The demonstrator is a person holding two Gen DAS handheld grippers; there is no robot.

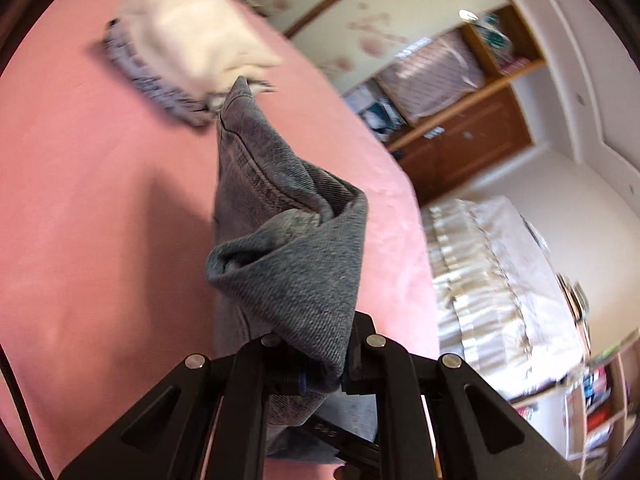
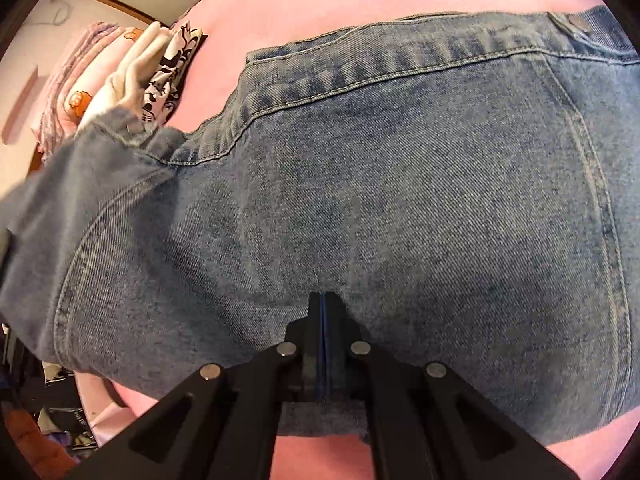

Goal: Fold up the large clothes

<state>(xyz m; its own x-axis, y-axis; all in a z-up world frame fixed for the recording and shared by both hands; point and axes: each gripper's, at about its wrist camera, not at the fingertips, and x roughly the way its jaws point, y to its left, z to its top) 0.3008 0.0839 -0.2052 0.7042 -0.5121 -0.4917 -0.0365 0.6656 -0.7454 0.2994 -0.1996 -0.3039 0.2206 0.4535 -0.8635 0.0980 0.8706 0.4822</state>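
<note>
Mid-fold now — left gripper (image 1: 316,364) clamped on lifted jeans (image 1: 280,220), right gripper (image 2: 323,320) closed empty, resting on them — next, lay flat on bed (image 1: 100,200).

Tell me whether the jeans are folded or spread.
Partly folded: the jeans lie doubled on the bed, one end bunched in the left tongs.

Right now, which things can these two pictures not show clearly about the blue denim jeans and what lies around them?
- Left wrist view: the left gripper pads are hidden by bunched blue denim jeans.
- Left wrist view: the folded white and grey clothes pile is motion-blurred.
- Right wrist view: the jeans' legs are cut off by the frame edge; the right gripper hides the fabric beneath it.
</note>
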